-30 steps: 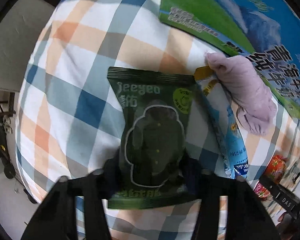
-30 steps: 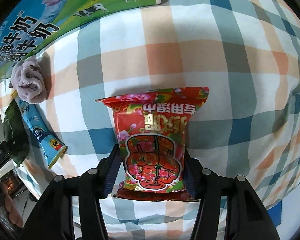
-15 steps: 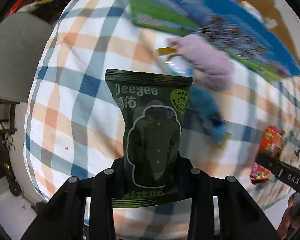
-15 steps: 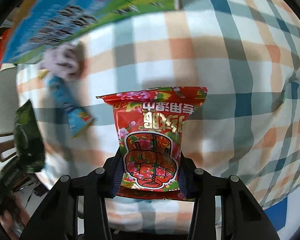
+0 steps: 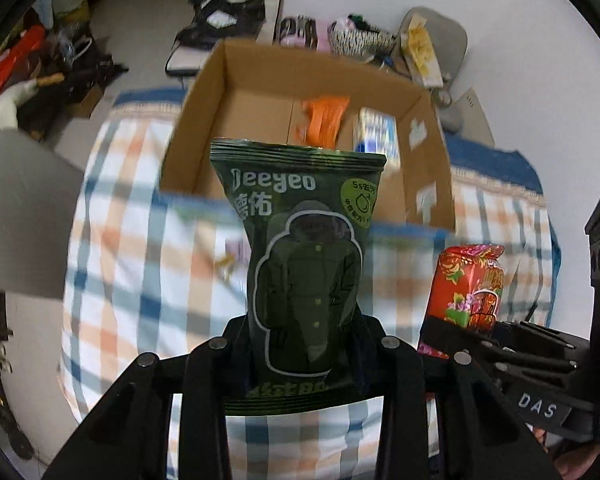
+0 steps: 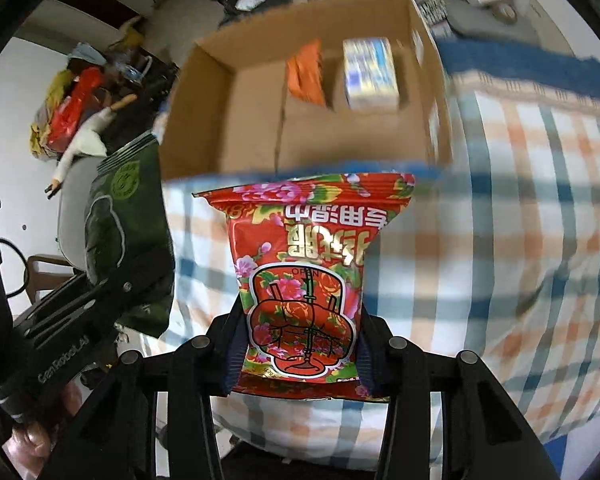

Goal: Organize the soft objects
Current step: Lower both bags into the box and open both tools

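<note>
Dark green film wraps the soft pack (image 5: 306,276) that the left gripper (image 5: 304,344) grasps by its lower end, the jaws clenched on either side so the pack stands up above the checked bedsheet (image 5: 132,280). The right gripper (image 6: 298,346) grips a red flowered pack (image 6: 306,280) the same way, low on its body. Both packs hang in the air on the near side of an open cardboard box (image 6: 256,112), which already contains an orange packet (image 6: 306,72) and a pale blue-and-white pack (image 6: 370,72) toward its far right. These pouches look light, squashy and slick-skinned, so a hold across the padded middle seems safer than pinching the crimped seal.
</note>
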